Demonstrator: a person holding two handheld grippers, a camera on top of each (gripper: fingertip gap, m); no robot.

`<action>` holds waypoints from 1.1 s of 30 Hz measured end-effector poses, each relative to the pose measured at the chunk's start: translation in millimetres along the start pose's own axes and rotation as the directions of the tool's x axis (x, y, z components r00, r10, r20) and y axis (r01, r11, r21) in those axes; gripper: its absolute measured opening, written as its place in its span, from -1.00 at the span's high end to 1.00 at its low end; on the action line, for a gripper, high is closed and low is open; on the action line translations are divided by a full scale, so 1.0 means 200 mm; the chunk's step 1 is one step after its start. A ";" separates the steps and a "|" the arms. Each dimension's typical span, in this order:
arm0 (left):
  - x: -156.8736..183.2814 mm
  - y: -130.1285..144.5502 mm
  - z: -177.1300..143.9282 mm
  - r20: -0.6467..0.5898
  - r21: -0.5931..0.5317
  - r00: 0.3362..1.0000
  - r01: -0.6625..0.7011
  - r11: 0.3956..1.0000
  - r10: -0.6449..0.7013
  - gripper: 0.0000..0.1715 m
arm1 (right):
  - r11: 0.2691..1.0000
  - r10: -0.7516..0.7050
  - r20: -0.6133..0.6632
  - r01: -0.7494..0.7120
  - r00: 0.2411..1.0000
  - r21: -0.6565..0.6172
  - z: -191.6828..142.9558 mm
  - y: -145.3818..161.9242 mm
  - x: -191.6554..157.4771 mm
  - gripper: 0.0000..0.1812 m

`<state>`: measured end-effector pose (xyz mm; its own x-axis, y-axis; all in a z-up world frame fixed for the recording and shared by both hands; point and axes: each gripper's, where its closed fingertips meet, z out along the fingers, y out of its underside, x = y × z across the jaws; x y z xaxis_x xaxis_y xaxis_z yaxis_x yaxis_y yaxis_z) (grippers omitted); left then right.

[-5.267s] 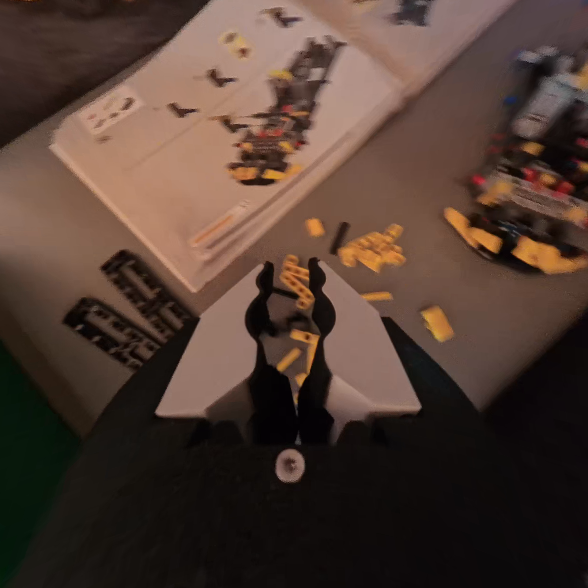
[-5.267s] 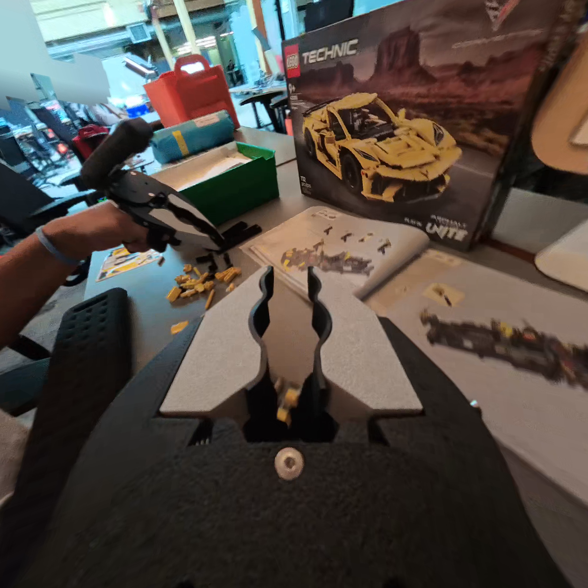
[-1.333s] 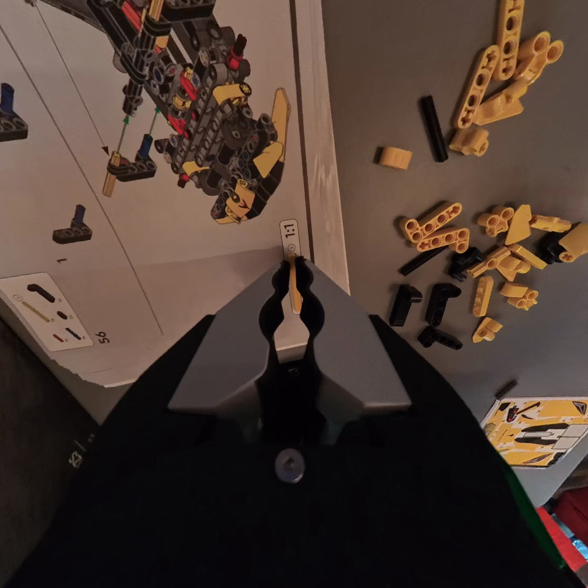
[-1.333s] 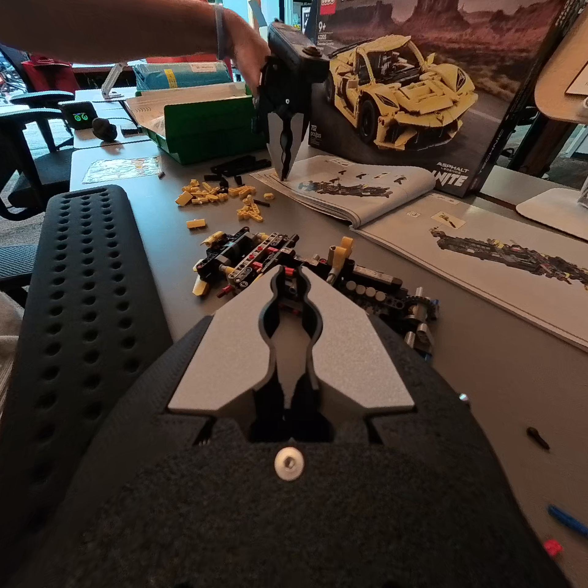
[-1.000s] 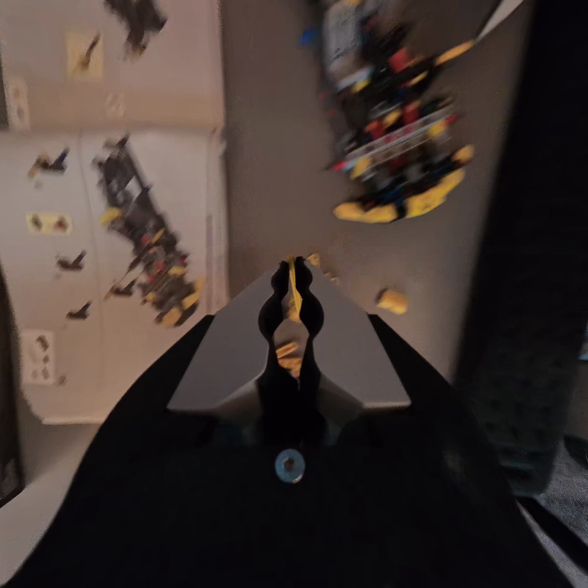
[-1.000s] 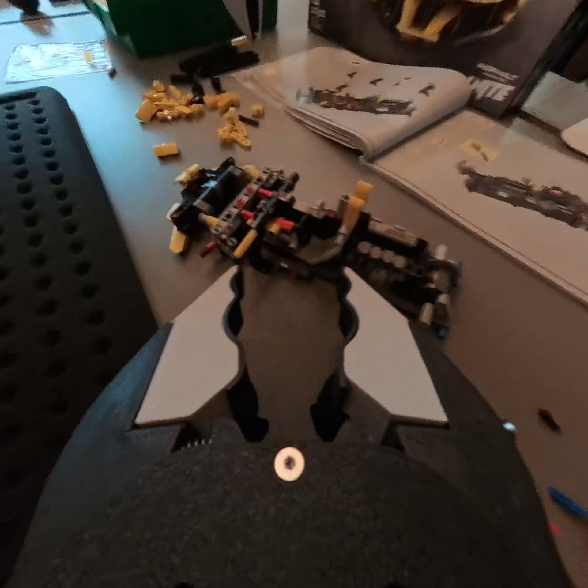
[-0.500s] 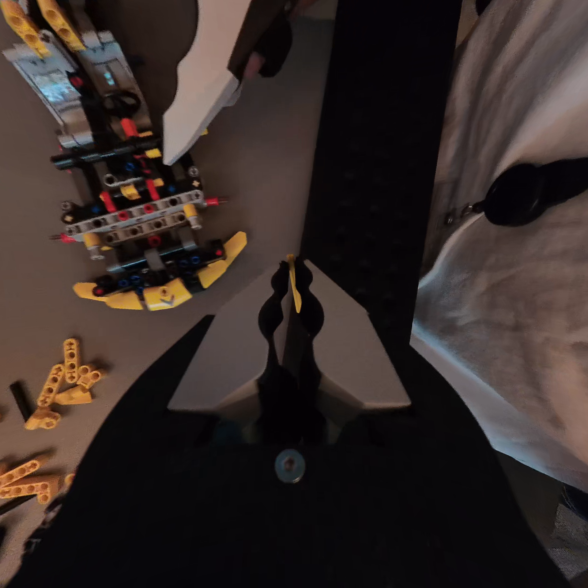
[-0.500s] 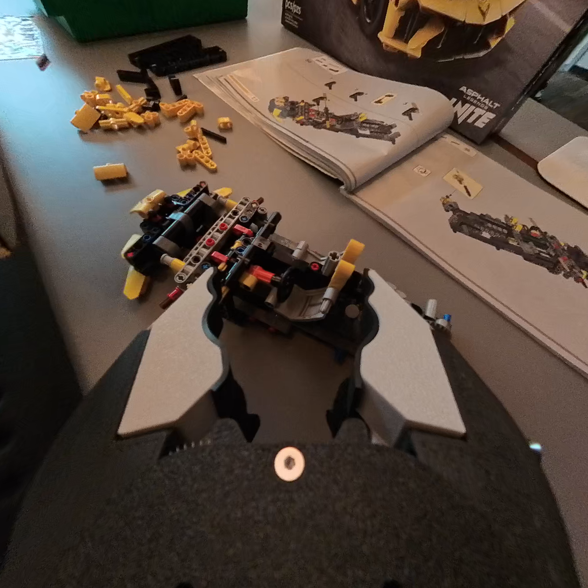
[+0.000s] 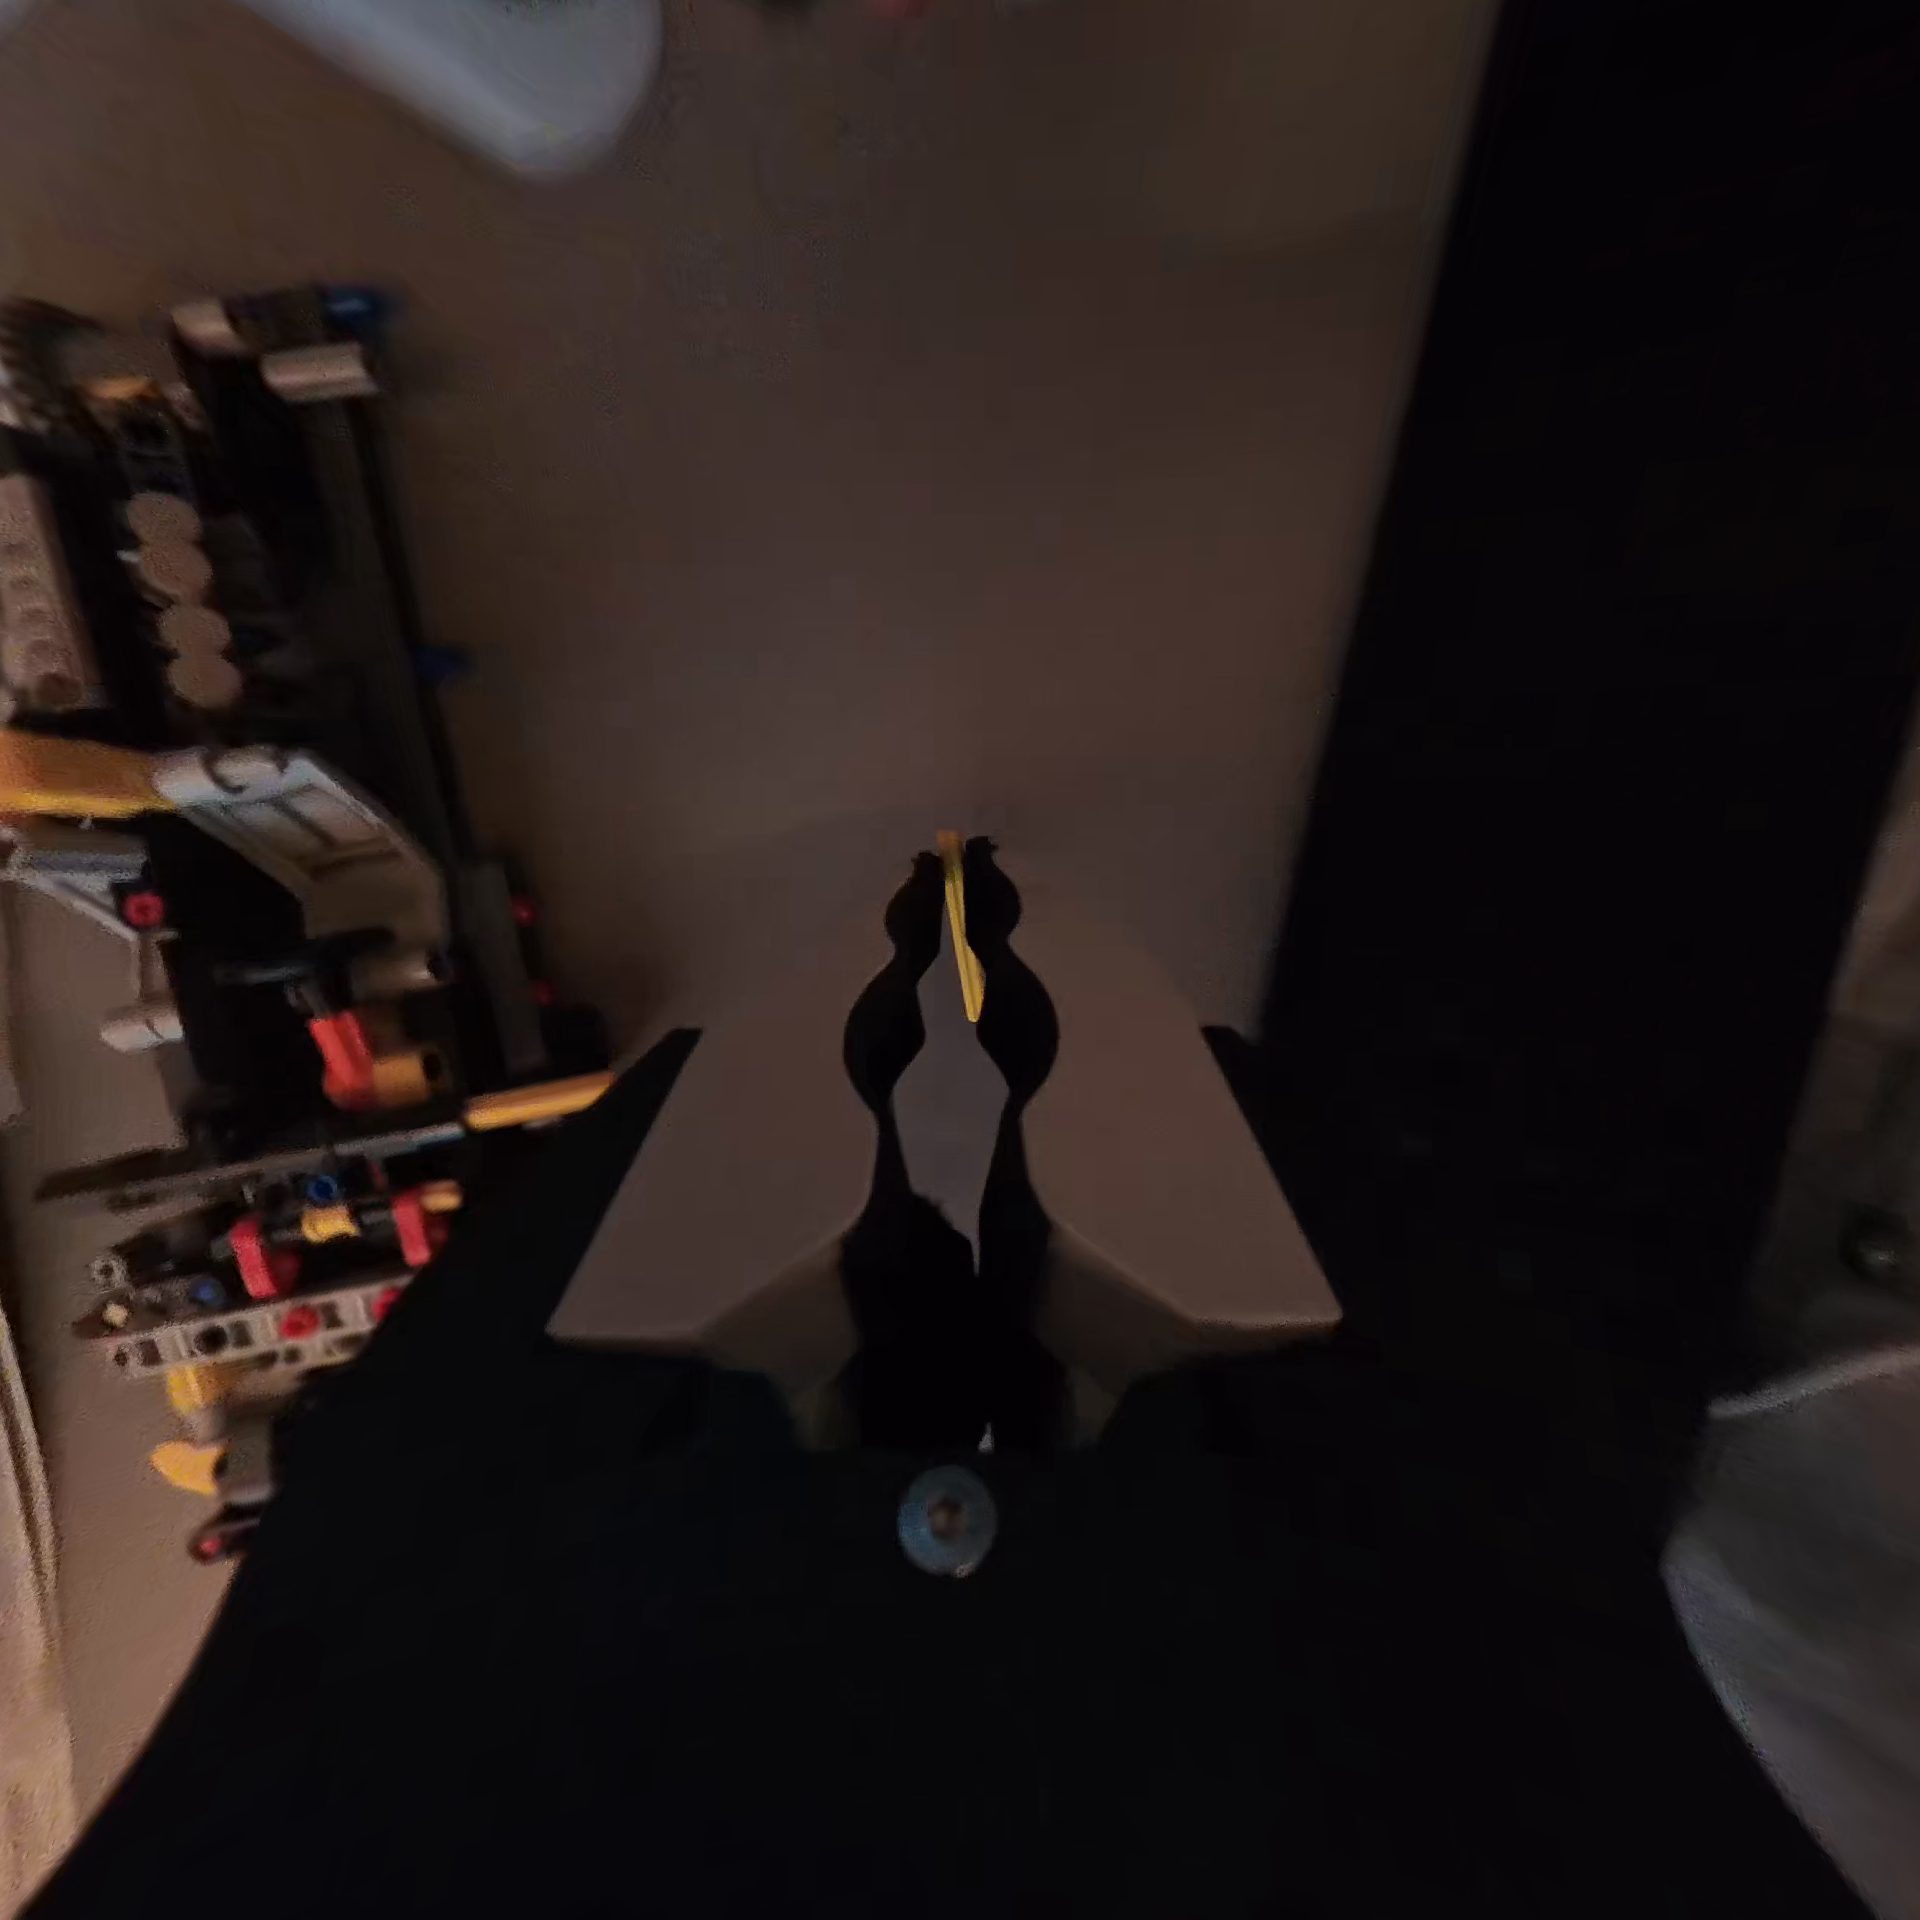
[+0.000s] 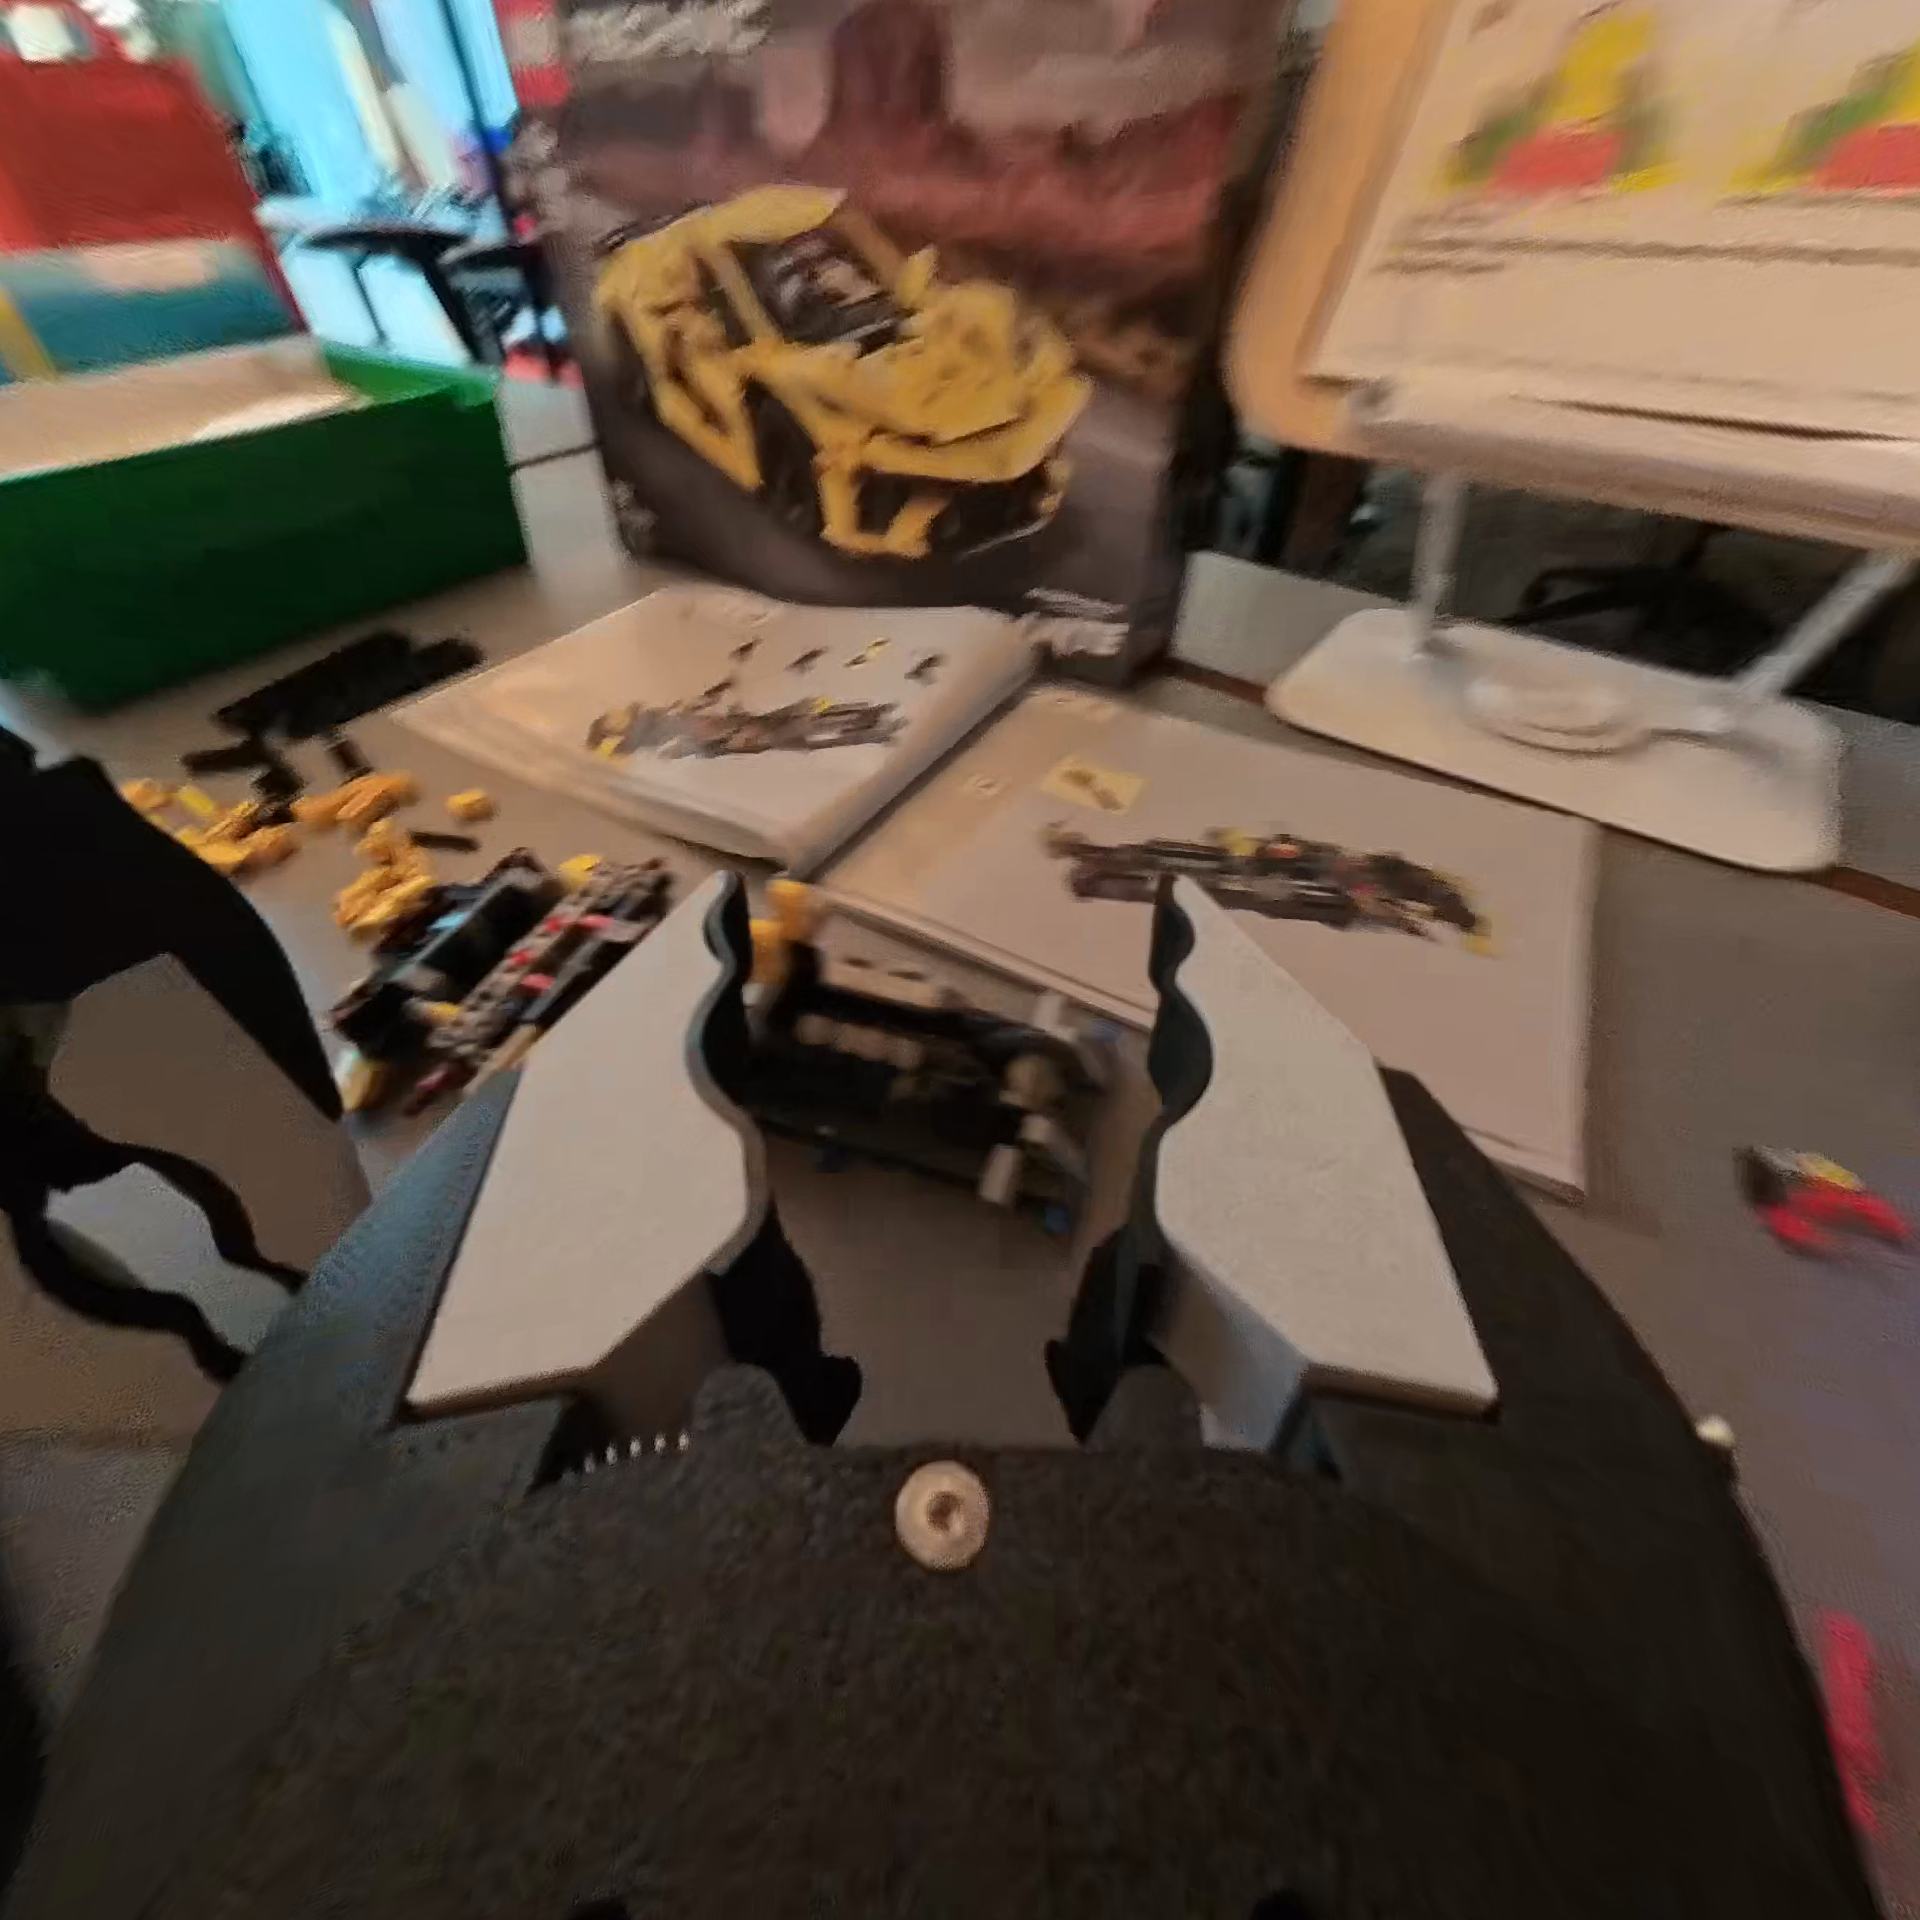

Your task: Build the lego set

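Since half a second ago the left wrist view has swung so that the half-built lego chassis (image 9: 260, 935) sits at its left edge rather than ahead, and the right wrist view has tilted up to take in the lego box (image 10: 883, 312) standing behind the open instruction booklet (image 10: 790, 748). On the left of the tabletop (image 10: 1714, 1039), in front of a green bin (image 10: 239, 520), loose yellow and black pieces (image 10: 281, 810) lie scattered. The left gripper (image 9: 951, 862) hangs over bare tabletop just beside the chassis, its fingers (image 9: 904, 935) pressed nearly together and pinching a thin yellow axle (image 9: 958, 925) that stands up between their tips. In the right wrist view the chassis (image 10: 727, 997) lies just beyond the right gripper (image 10: 940, 914), whose fingers (image 10: 623, 1091) are spread wide and empty, framing the model's rear end; whether they touch it is unclear through the blur. Farther right a small red piece (image 10: 1818, 1205) lies alone.
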<state>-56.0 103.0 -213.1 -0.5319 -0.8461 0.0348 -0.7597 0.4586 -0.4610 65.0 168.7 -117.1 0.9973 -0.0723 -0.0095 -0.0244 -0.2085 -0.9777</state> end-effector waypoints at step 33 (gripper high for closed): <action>-0.58 1.19 -0.77 0.402 0.409 0.598 0.561 0.720 -0.694 0.62 | 0.999 -0.047 -0.120 0.048 0.992 0.006 -0.23 0.16 0.05 0.28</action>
<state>-232.1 352.7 -191.3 0.3592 -0.9331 -0.0158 -0.6924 -0.2550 -0.6749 70.8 117.2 -139.2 0.9819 -0.1792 0.0618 0.0241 -0.2055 -0.9784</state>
